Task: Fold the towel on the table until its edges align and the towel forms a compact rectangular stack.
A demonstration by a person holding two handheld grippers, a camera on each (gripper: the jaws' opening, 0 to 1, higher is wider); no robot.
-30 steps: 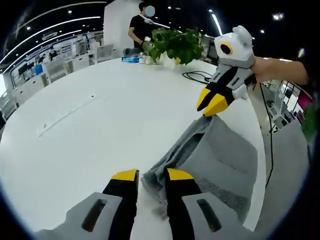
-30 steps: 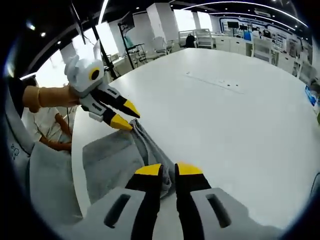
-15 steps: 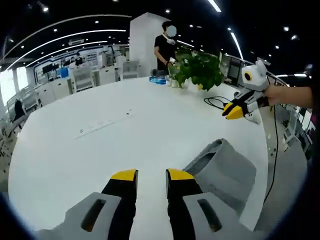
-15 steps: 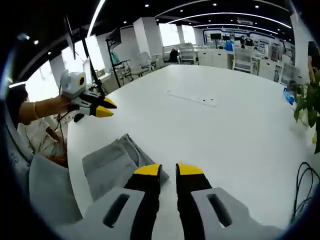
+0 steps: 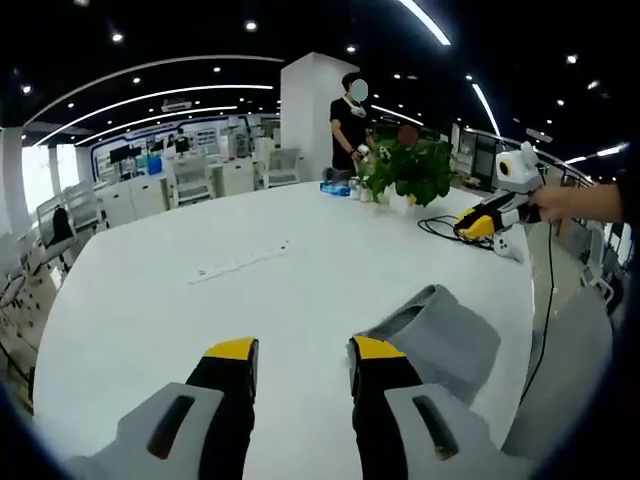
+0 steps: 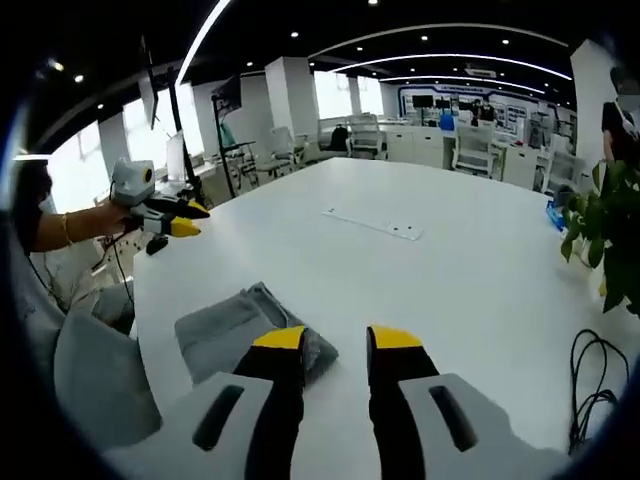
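While claws [image 5: 300, 350] part, towel [image 5: 440, 335] lies right

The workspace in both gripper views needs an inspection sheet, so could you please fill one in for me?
Surface: white table, mostly bare.
Job's things: grey towel lies folded near the table edge, held by neither gripper.
Clutter: potted plant and small items at the far side; flat strip mid-table.
Grippers: left gripper open, empty; right gripper open, empty; both off the towel.
Cables: black cable beside the plant, running over the table edge.
Surroundings: open office with desks and chairs; a person stands behind the plant.
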